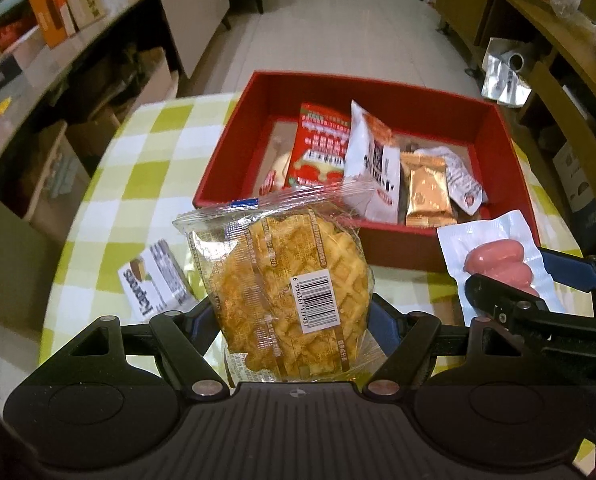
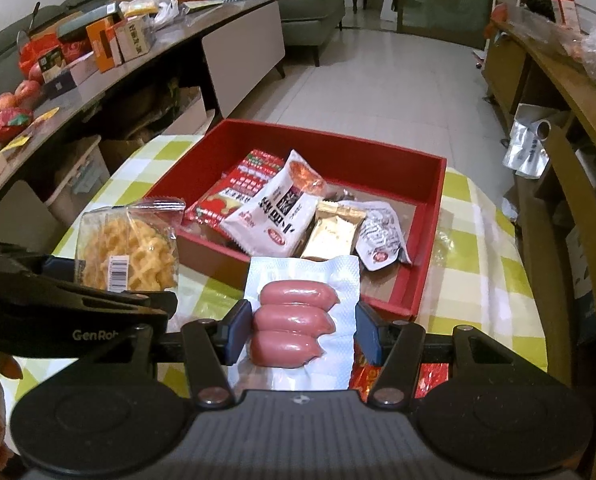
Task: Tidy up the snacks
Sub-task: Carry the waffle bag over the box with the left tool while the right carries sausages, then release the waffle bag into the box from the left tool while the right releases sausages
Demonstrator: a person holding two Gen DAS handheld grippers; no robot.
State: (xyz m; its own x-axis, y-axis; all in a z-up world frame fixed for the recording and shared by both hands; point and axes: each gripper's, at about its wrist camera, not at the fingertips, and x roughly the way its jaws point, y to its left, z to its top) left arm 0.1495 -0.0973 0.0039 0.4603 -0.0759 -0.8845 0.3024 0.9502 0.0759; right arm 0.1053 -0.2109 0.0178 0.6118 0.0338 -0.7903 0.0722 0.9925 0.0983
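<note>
The left claw point(image 1: 290, 320) grips a wrapped waffle point(image 1: 290, 292) (barcode up) just short of the red box point(image 1: 378, 88). The right claw point(image 2: 300, 332) pinches a sausage pack point(image 2: 298, 320) beside it, above the checked desk point(image 1: 130, 168).

Box interior: the red box point(image 2: 428, 216) is crowded from 9 to 3 o'clock by a red packet point(image 2: 234, 188), white pouch point(image 2: 278, 216), gold bar point(image 2: 332, 236) and crinkled sachet point(image 2: 382, 236).
Free floor: bare cardboard at 4 o'clock, right front corner.
Barrier: front wall at 6 o'clock.
Left flank: waffle pack point(image 2: 128, 256) in the left gripper point(image 1: 292, 312).
Cloth: small carton point(image 1: 154, 280) at 9 o'clock.
</note>
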